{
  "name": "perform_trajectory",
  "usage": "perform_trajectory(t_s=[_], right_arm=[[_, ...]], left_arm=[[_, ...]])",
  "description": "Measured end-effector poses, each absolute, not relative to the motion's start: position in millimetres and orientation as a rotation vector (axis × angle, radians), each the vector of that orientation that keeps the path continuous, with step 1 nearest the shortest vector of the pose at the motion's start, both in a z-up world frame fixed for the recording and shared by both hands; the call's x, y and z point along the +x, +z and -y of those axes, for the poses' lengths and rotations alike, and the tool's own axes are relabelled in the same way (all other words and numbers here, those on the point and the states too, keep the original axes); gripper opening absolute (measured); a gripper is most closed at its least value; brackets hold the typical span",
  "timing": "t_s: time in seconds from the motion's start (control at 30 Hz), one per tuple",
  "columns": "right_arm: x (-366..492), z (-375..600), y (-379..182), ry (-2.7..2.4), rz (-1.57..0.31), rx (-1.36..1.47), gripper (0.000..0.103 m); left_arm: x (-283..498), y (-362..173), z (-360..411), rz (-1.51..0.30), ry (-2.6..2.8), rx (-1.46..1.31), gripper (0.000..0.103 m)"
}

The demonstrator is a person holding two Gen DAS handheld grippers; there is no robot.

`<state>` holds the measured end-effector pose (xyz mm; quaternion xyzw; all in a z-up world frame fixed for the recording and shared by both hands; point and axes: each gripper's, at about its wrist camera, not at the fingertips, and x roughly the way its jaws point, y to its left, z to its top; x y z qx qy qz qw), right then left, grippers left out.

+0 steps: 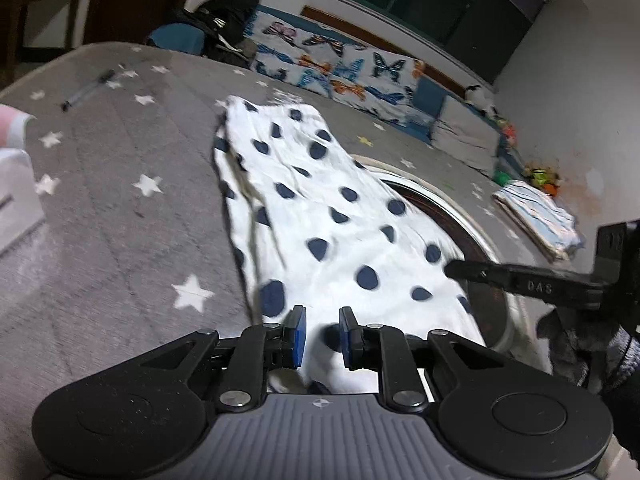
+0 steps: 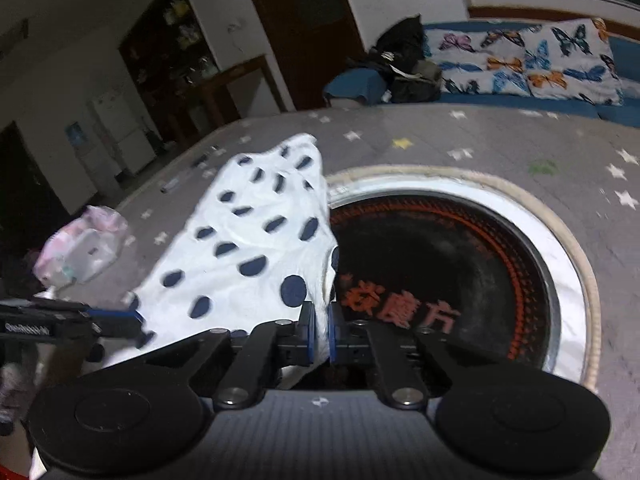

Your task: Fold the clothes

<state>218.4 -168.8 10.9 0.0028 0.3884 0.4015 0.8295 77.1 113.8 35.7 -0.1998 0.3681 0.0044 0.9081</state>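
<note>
One round burner (image 2: 440, 264) beside spotted cloth (image 2: 248, 248).

star cloth (image 1: 120, 208) | round burner (image 2: 440, 264) | butterfly pillows (image 2: 532, 64) | pen (image 1: 86, 90)

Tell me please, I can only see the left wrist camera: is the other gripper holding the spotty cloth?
Observer: Yes. In the right wrist view, the right gripper has its fingers shut on the near edge of the spotted cloth.
Operator: What's that round thing peeking out from under the cloth?
Observer: It's a round black plate with a silver rim. The right wrist view shows most of it uncovered, with orange writing on it.
</note>
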Motion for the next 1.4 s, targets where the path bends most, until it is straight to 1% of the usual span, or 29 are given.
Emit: perform_trajectory(t_s=[0.17, 0.2, 0.33, 0.43, 0.5, 0.63, 0.73, 0.77, 0.8, 0.87, 0.93, 0.97, 1.0, 1.07, 1.13, 1.2, 1.27, 1.4], right_arm=[[218.4, 169.9, 16.6, 0.837, -0.799, 0.015, 0.009], [216.3, 168.6, 19.5, 0.835, -0.781, 0.002, 0.012], [206.2, 159.6, 29.2, 0.865, -0.735, -0.043, 0.012], [199.4, 152.0, 29.3, 0.898, -0.728, -0.079, 0.014], [197.0, 147.3, 25.9, 0.917, -0.740, -0.106, 0.018], [197.2, 143.4, 18.4, 0.906, -0.772, -0.142, 0.018], [192.3, 145.7, 23.7, 0.903, -0.762, -0.145, 0.019], [189.0, 145.9, 26.7, 0.908, -0.754, -0.149, 0.021], [184.7, 145.7, 29.9, 0.920, -0.749, -0.153, 0.027], [173.7, 142.9, 34.6, 0.956, -0.738, -0.176, 0.036], [160.5, 138.7, 36.1, 0.998, -0.737, -0.205, 0.037], [154.0, 136.5, 35.9, 1.018, -0.741, -0.219, 0.038], [147.5, 134.1, 35.0, 1.036, -0.748, -0.231, 0.041], [134.3, 130.0, 32.6, 1.066, -0.754, -0.264, 0.047], [122.4, 127.7, 30.6, 1.087, -0.755, -0.298, 0.048], [113.6, 127.0, 29.4, 1.101, -0.758, -0.323, 0.053], [105.2, 128.3, 29.4, 1.109, -0.760, -0.345, 0.053], [92.0, 134.7, 31.2, 1.109, -0.761, -0.379, 0.056]], left_arm=[[84.0, 43.7, -118.1, -0.732, 0.053, -0.386, 0.020], [87.7, 44.1, -118.1, -0.728, 0.058, -0.377, 0.020], [104.5, 41.1, -115.9, -0.727, 0.083, -0.316, 0.020], [113.6, 33.8, -118.4, -0.747, 0.109, -0.285, 0.019], [114.7, 31.8, -121.3, -0.744, 0.124, -0.277, 0.019], [113.5, 31.9, -125.0, -0.742, 0.143, -0.261, 0.020], [111.4, 32.5, -125.5, -0.744, 0.153, -0.256, 0.021], [110.6, 32.8, -125.6, -0.744, 0.154, -0.256, 0.023], [109.2, 33.5, -125.0, -0.741, 0.156, -0.253, 0.029], [106.0, 35.1, -123.4, -0.736, 0.161, -0.245, 0.036], [100.9, 37.6, -120.7, -0.730, 0.153, -0.243, 0.040], [98.3, 38.8, -119.2, -0.728, 0.148, -0.242, 0.046], [94.9, 40.0, -117.1, -0.726, 0.144, -0.238, 0.049], [88.1, 41.8, -112.2, -0.724, 0.129, -0.232, 0.050], [80.1, 42.6, -107.0, -0.727, 0.115, -0.228, 0.054], [71.7, 43.1, -102.1, -0.731, 0.104, -0.228, 0.057], [63.1, 43.3, -97.5, -0.737, 0.098, -0.233, 0.060], [44.2, 45.7, -87.2, -0.737, 0.090, -0.237, 0.069]])
